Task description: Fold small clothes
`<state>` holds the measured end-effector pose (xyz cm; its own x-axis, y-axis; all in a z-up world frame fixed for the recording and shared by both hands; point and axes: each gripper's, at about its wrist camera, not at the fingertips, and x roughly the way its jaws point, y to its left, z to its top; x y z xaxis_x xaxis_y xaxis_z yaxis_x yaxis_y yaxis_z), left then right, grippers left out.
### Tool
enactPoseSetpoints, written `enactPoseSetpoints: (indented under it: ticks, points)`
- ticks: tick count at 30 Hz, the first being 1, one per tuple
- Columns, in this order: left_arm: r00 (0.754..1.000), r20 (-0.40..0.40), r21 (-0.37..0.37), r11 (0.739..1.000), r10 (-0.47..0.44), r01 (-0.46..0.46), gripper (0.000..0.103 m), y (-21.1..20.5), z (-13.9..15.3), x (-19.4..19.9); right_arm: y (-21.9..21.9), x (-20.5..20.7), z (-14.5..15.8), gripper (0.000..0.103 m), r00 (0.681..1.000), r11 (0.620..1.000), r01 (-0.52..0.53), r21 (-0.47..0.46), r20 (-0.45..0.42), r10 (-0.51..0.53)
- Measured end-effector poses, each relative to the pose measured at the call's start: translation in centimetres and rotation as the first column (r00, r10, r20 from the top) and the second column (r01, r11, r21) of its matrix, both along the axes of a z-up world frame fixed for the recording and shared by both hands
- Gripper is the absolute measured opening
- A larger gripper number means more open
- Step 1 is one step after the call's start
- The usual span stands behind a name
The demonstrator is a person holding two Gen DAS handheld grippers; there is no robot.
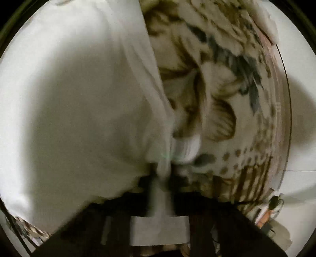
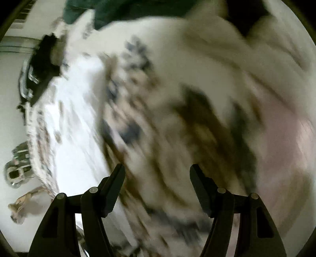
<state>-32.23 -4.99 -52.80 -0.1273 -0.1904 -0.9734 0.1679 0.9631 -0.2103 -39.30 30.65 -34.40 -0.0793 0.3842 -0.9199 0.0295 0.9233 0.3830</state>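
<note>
A white garment (image 1: 83,102) fills the left half of the left wrist view and hangs in folds over a bedspread printed with brown and grey leaves (image 1: 227,102). My left gripper (image 1: 163,170) is shut on a bunched edge of the white garment; its fingers are blurred and mostly hidden by the cloth. In the right wrist view my right gripper (image 2: 157,174) is open and empty above the same patterned bedspread (image 2: 177,118), with pale cloth (image 2: 246,59) at the upper right. That view is strongly motion-blurred.
A dark green cloth (image 2: 128,9) lies at the top of the right wrist view. A black object (image 2: 42,65) and a metal fixture (image 2: 17,168) sit at the bed's left edge. The white floor (image 1: 300,178) shows beyond the bed's right edge.
</note>
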Motion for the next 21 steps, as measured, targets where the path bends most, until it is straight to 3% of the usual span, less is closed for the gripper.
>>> enactPoseSetpoints:
  ticks: [3, 6, 7, 8, 10, 12, 13, 15, 19, 21]
  points:
    - [0.999, 0.032, -0.013, 0.999, 0.031, -0.031, 0.002, 1.4, 0.5, -1.2, 2.7, 5.2, -1.0, 0.070, 0.999, 0.996, 0.034, 0.086, 0.027, -0.037]
    - [0.996, 0.059, -0.027, 0.997, 0.067, -0.066, 0.001, 5.0, 1.7, -4.2, 5.1, 8.6, -2.7, 0.070, 0.997, 0.981, 0.077, 0.176, -0.012, -0.076]
    - [0.995, 0.064, -0.029, 0.997, 0.078, -0.076, 0.001, 3.0, 1.9, -2.5, 5.8, 9.2, -3.2, 0.070, 0.997, 0.979, 0.080, 0.187, -0.024, -0.077]
    - [0.993, 0.072, -0.037, 0.995, 0.092, -0.089, 0.001, 4.0, 2.3, -3.5, 6.6, 9.6, -3.8, 0.070, 0.997, 0.978, 0.080, 0.192, -0.035, -0.075]
    - [0.989, 0.078, -0.057, 0.991, 0.125, -0.121, 0.001, 5.5, 3.3, -4.7, 8.0, 10.1, -4.7, 0.058, 0.995, 0.976, 0.090, 0.196, -0.055, -0.081]
    - [0.984, 0.087, -0.081, 0.986, 0.154, -0.147, 0.001, 7.7, 4.2, -7.0, 9.2, 10.6, -5.4, 0.021, 0.995, 0.979, 0.087, 0.184, -0.070, -0.076]
    - [0.981, 0.094, -0.095, 0.982, 0.172, -0.164, 0.001, 9.0, 4.8, -7.7, 9.7, 10.6, -5.4, 0.015, 0.996, 0.985, 0.073, 0.159, -0.061, -0.064]
    - [0.974, 0.110, -0.124, 0.975, 0.199, -0.185, 0.001, 12.2, 6.2, -8.8, 10.8, 10.6, -5.1, 0.007, 0.998, 0.992, 0.048, 0.119, -0.037, -0.044]
    - [0.958, 0.139, -0.178, 0.957, 0.253, -0.227, 0.001, 18.2, 9.1, -14.1, 12.4, 10.5, -2.7, 0.005, 1.000, 0.998, 0.001, 0.064, 0.007, -0.002]
    - [0.950, 0.150, -0.197, 0.950, 0.275, -0.244, 0.001, 20.9, 10.8, -14.0, 13.1, 10.6, -1.2, 0.004, 1.000, 0.999, -0.020, 0.040, 0.021, 0.019]
